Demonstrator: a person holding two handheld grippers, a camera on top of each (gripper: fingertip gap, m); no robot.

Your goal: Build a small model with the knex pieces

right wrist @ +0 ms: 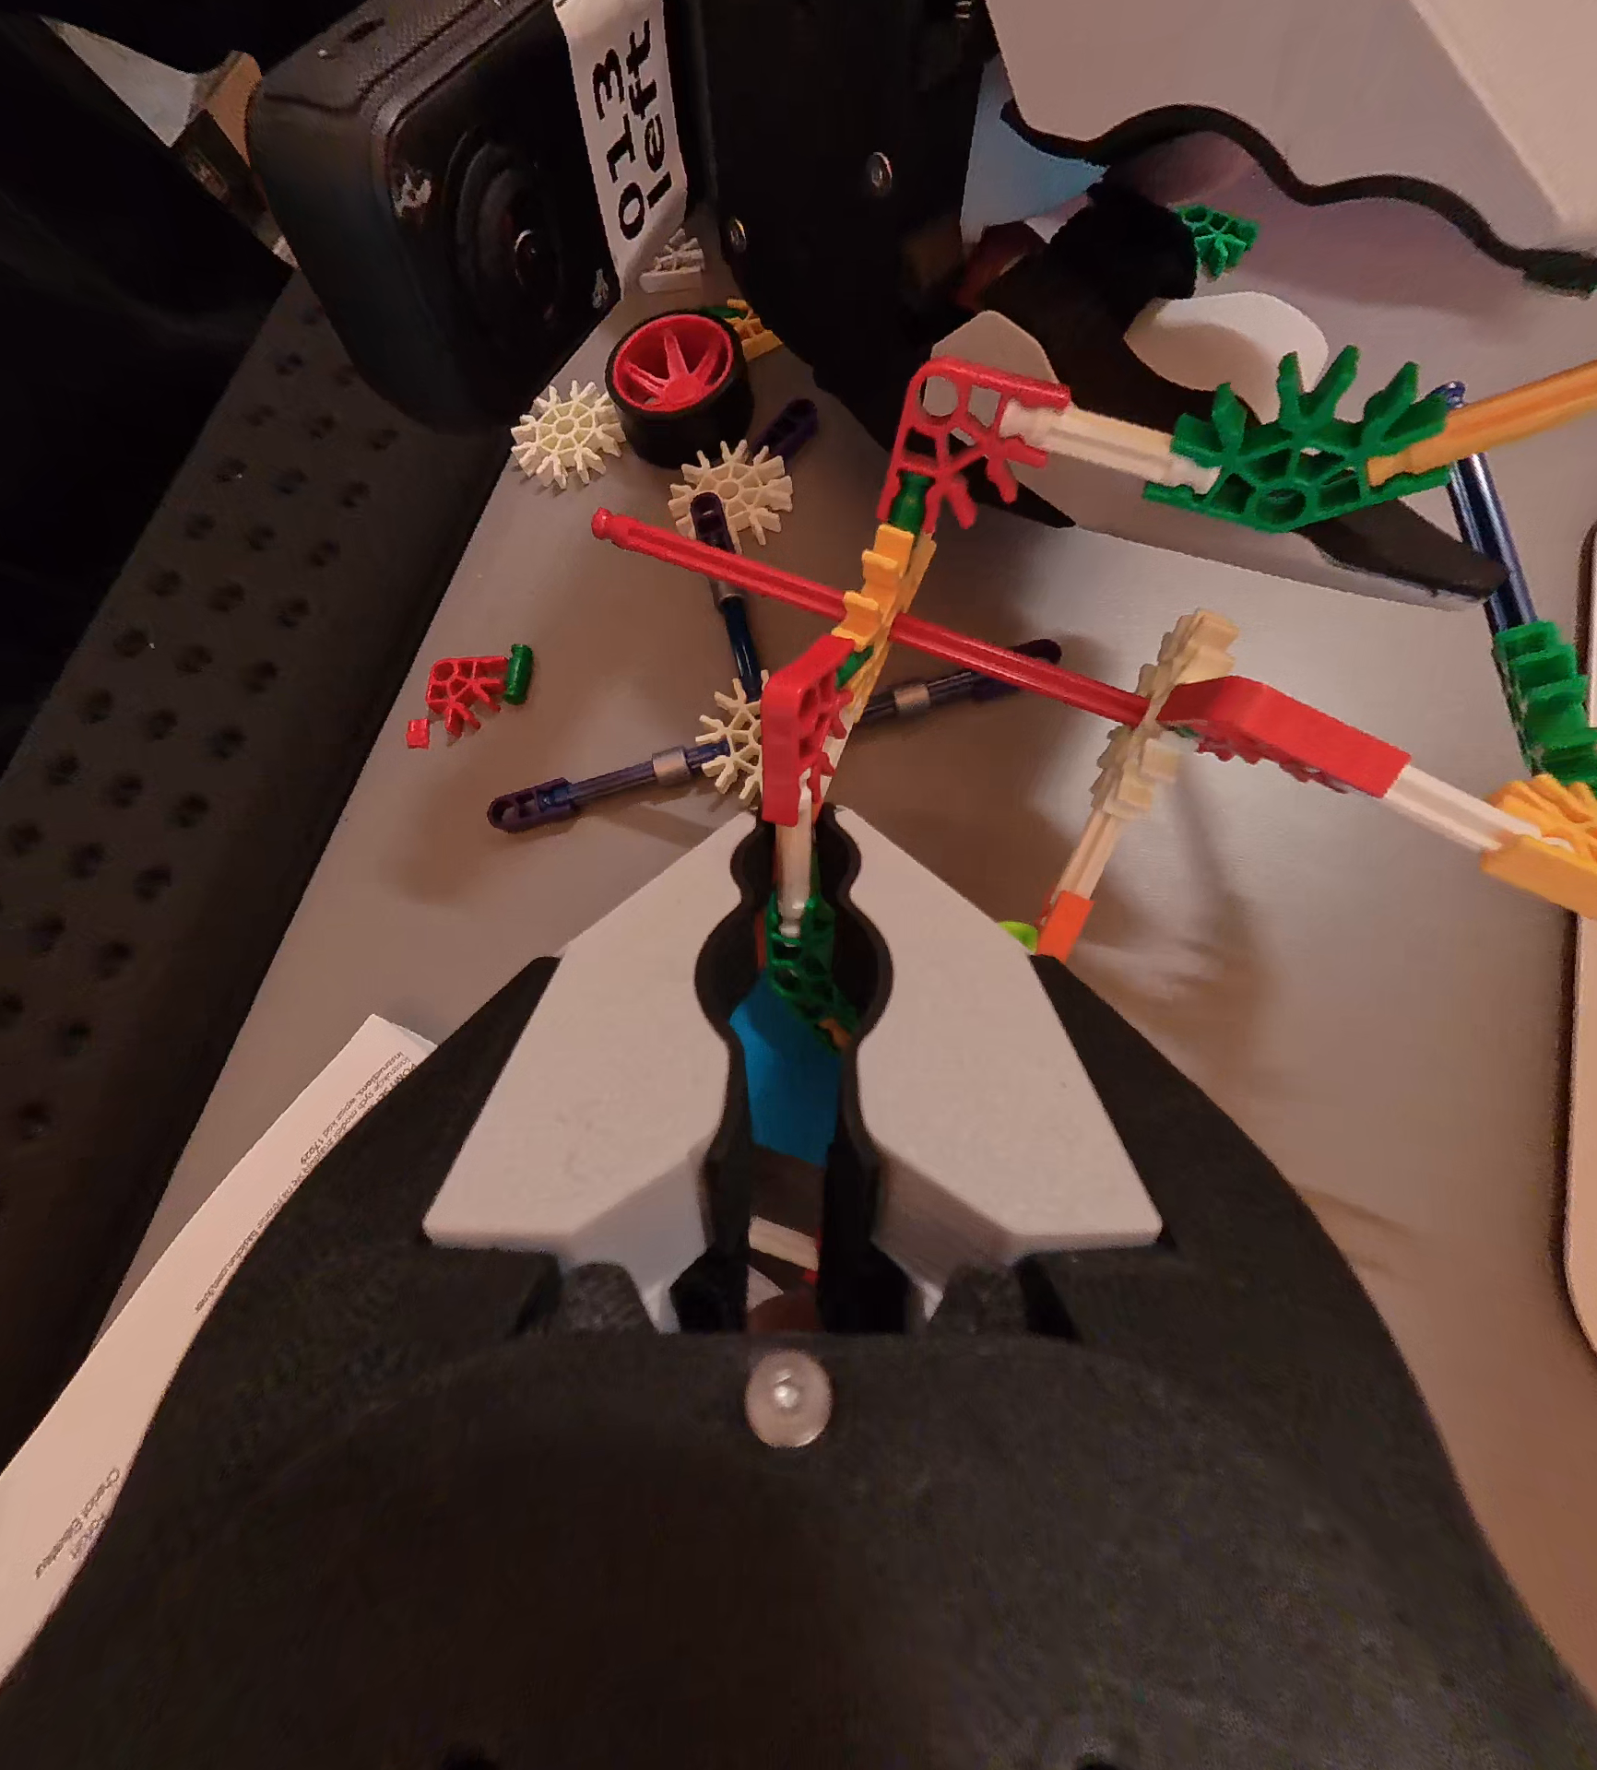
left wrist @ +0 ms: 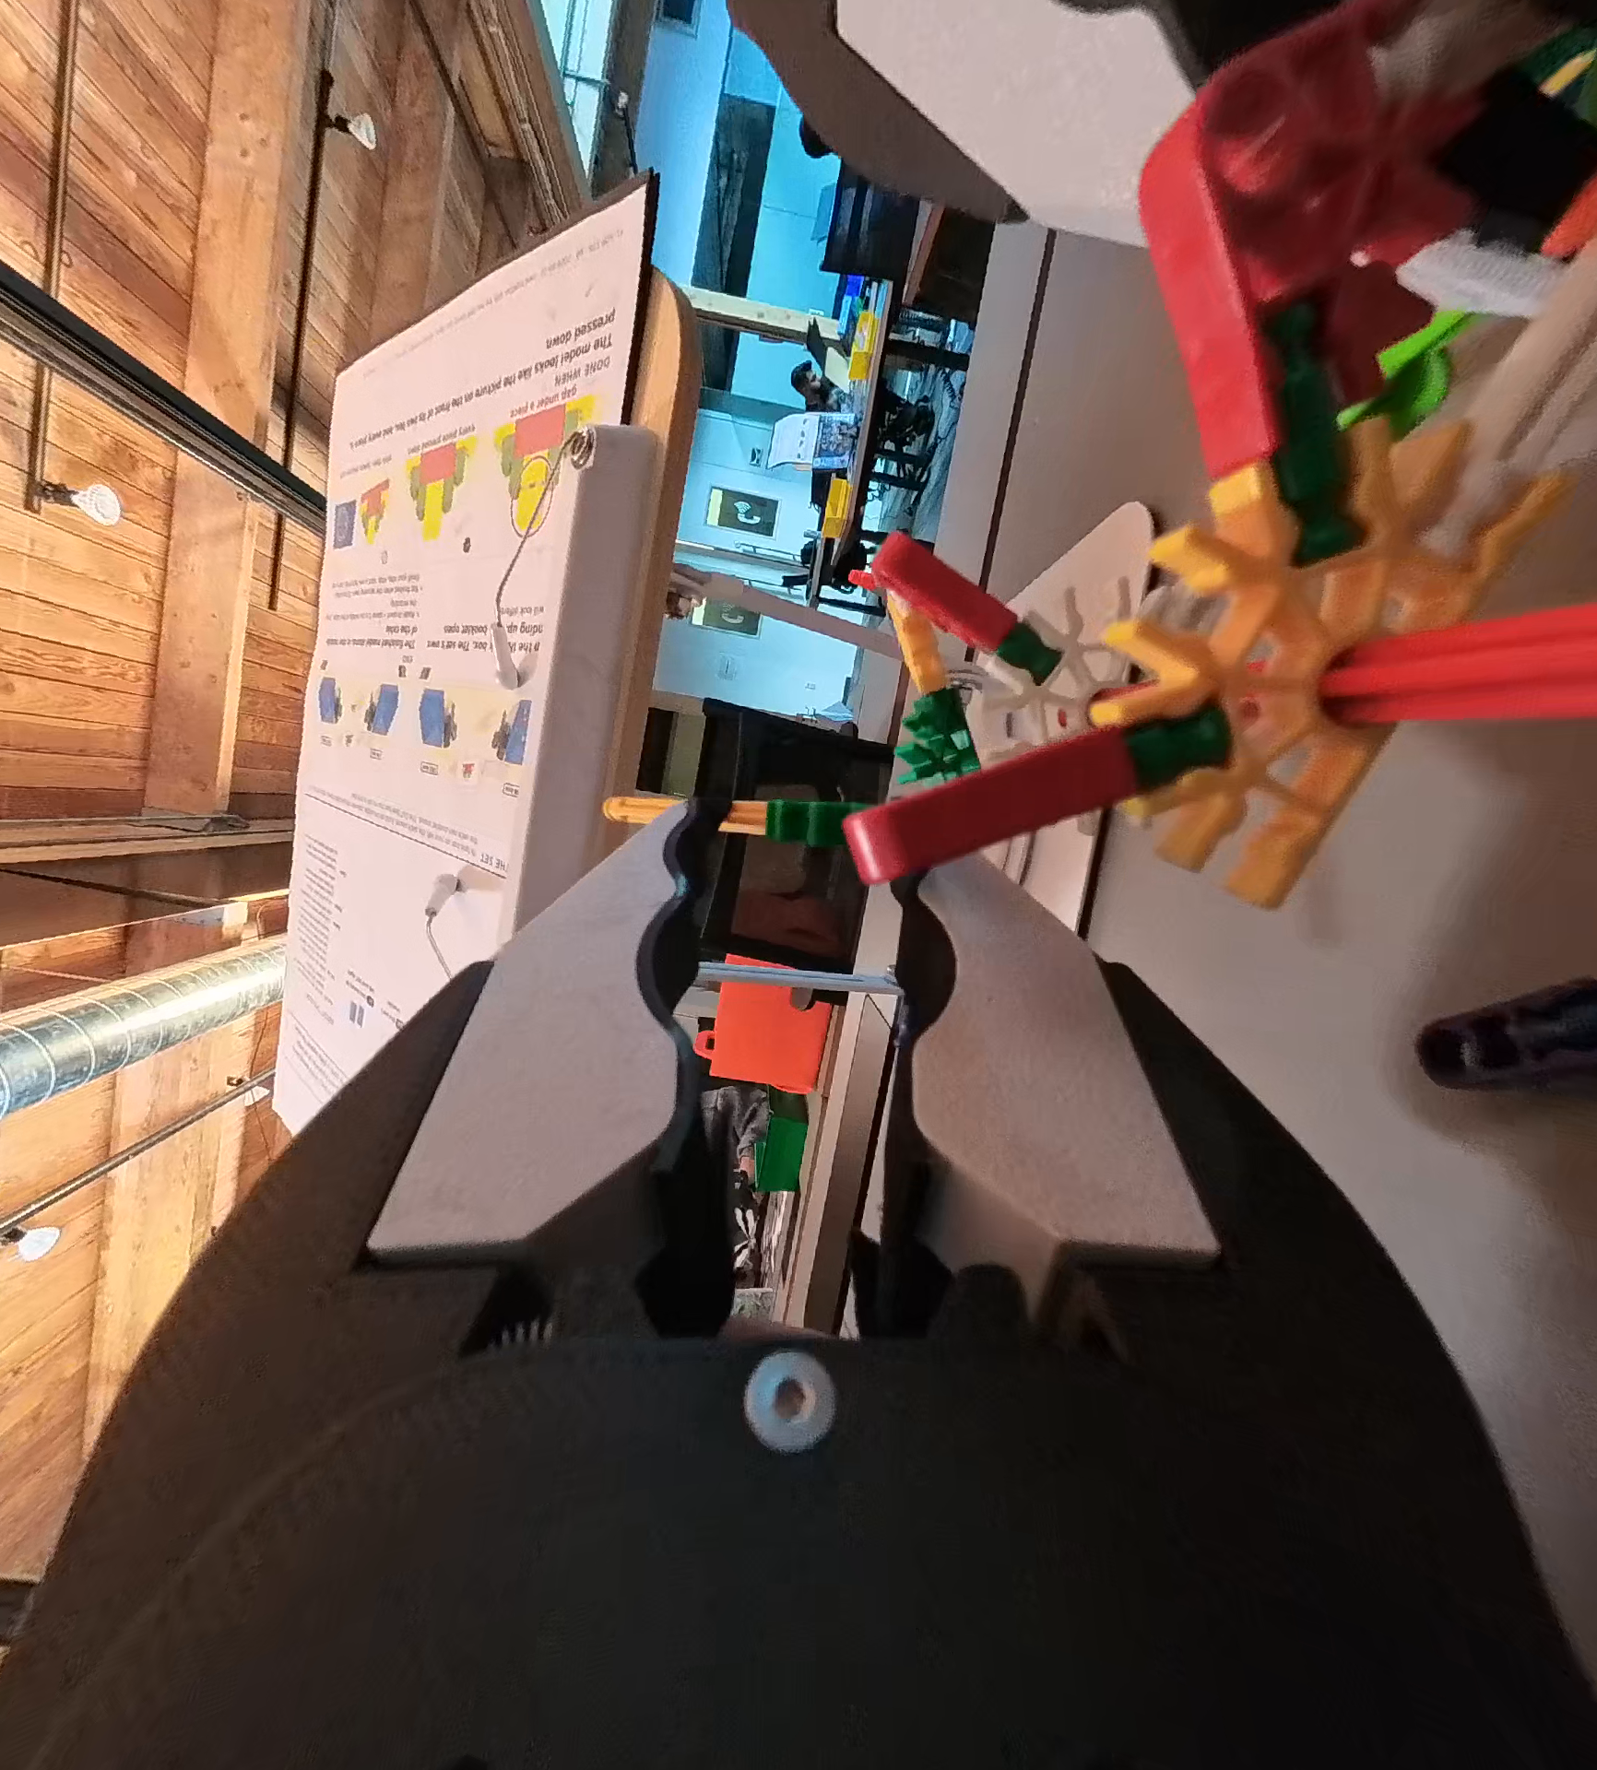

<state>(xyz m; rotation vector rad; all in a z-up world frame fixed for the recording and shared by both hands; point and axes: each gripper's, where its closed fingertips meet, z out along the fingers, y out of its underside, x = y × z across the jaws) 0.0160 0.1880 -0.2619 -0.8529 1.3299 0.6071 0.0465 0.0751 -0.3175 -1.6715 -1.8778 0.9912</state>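
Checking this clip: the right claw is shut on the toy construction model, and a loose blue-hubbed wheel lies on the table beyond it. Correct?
One detail is off: the loose wheel has a red hub in a black tyre, not a blue one. The right wrist view shows it lying on the table beyond the right claw, which is indeed shut on the toy construction model.

Each gripper looks alike — black body, grey wedge fingers, wavy black pads, one silver screw.

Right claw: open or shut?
Shut: the right claw has its jaws nearly touching, clamped on the toy model's white rod.
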